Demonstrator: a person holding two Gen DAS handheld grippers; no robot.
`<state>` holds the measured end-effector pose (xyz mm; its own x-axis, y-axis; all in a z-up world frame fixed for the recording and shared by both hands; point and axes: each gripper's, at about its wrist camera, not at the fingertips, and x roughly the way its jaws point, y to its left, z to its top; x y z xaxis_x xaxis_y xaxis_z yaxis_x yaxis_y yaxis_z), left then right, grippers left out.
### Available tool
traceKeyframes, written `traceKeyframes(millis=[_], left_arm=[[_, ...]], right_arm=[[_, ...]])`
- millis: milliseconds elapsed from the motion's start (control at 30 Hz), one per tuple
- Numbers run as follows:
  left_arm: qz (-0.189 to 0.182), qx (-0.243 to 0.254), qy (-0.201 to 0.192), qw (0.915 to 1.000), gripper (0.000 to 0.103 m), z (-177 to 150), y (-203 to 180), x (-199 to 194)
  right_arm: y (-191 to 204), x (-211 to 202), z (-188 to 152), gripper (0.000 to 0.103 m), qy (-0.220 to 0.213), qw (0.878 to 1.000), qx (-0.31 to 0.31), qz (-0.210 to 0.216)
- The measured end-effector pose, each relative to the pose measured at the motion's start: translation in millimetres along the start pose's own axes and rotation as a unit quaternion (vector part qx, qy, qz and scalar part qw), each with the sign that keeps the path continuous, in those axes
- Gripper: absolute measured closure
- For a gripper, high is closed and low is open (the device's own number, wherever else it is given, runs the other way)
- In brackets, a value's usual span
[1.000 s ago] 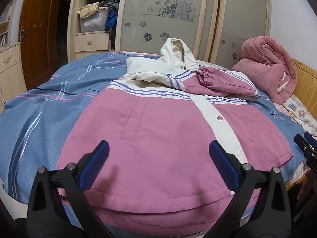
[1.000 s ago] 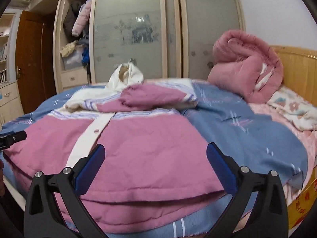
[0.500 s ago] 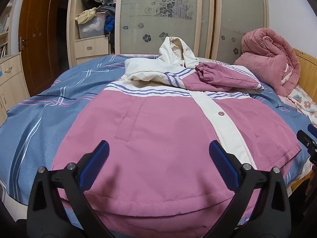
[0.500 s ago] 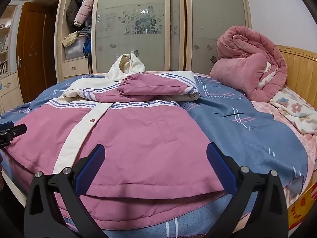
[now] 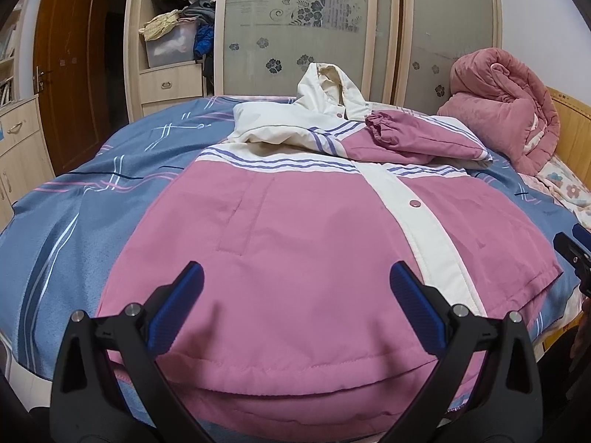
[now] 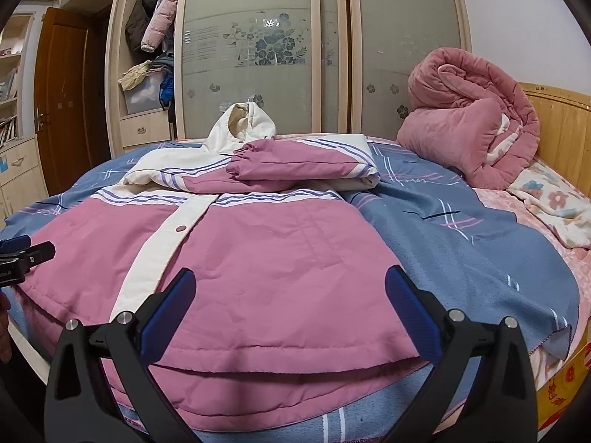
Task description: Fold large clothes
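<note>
A large pink and white hooded jacket [image 5: 295,243] lies front up on the bed, its hem toward me. Both sleeves are folded across the chest, the pink cuff [image 5: 380,129] on top, below the white hood [image 5: 325,85]. My left gripper [image 5: 295,306] is open and empty just above the hem's left part. In the right wrist view the jacket [image 6: 258,258] lies the same way. My right gripper [image 6: 291,306] is open and empty above the hem's right part. Each gripper shows at the edge of the other's view, the left one [image 6: 22,254] and the right one [image 5: 576,251].
The bed has a blue striped blanket [image 6: 461,236]. A rolled pink quilt [image 6: 469,129] lies by the wooden headboard [image 6: 561,118] at the right. A wardrobe with sliding glass doors [image 5: 295,26] and an open shelf of clothes [image 5: 173,29] stands behind. A brown door [image 5: 70,74] is at the left.
Both grippers have moved a little forward and up over the jacket's hem. The jacket has not moved. Both stay open.
</note>
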<state>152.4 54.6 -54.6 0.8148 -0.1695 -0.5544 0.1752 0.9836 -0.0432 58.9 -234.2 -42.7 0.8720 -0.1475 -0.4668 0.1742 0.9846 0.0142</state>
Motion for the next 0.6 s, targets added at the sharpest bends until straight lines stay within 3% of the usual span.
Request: traceKeyframes(millis=[300,500,600], left_arm=[[-0.005,0.006,0.004,1.0000,0.002,-2,-1,1],[-0.053,-0.021,0.039,0.9976,0.002,4,8,12],[-0.058,-0.012,0.055,0.9967,0.002,14,6,17]], right_arm=[[3,0,1,0.001,0.001,1.000,0.001,0.005],[0,-3,2,0.001,-0.003,1.000,0.011,0.015],[-3,-3,3,0.001,-0.002,1.000,0.018,0.022]])
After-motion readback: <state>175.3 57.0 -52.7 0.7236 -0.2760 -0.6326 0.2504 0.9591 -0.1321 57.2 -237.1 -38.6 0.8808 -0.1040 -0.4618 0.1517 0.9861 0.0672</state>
